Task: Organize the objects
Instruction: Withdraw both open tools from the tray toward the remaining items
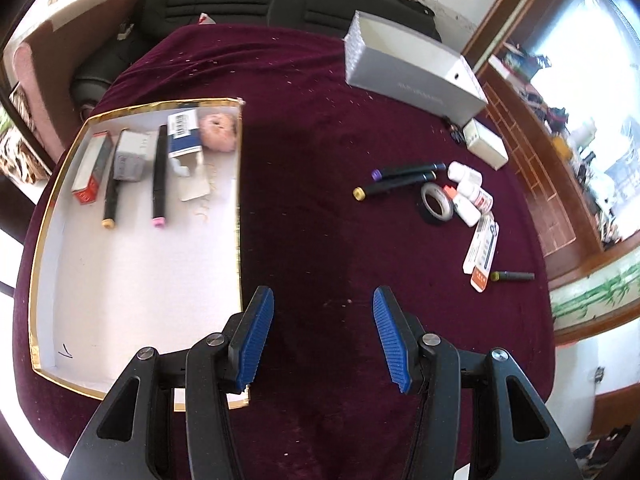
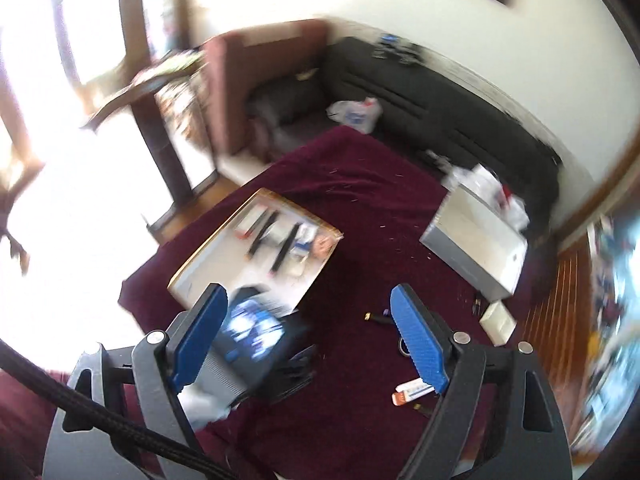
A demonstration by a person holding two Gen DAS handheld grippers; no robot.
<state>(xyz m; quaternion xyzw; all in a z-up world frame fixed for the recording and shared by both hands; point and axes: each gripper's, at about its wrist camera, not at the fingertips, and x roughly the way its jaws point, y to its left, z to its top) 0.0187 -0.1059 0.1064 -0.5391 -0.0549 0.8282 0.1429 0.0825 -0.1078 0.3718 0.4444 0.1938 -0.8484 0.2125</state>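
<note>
Waiting on the dark red counter [image 1: 320,200] is a little pile of things that have not been put away yet: two black markers [image 1: 400,178], a roll of tape [image 1: 437,203], some small white bottles [image 1: 470,196], a flat packet [image 1: 484,256] and one more short marker [image 1: 514,276] by itself. The two markers lie side by side, long ways across the picture, with their colored caps pointing toward the middle of the counter. This pile sits ahead and to the right of the left claw [image 1: 323,340], well apart from it. The left claw is partly open and has nothing in it; only red cloth shows between its blue pads. On the other side, ahead and to the left, is the white tray with a gold rim [image 1: 240,200], and it already has markers, small boxes and a pink round thing lined up near its far end. In the right wrist view the right claw [image 2: 308,344] is wide open and holds nothing; the picture is blurry, and the left claw shows low between its fingers. The loose pile peeks out just by the right claw's right finger [image 2: 416,340], so the right hand looks nearer to it. I think the next move is to reach for one marker, and the claw should close across its thin side, not along its length. A gray box [image 1: 412,76] and a small white box [image 1: 486,144] sit farther back on the counter.
</note>
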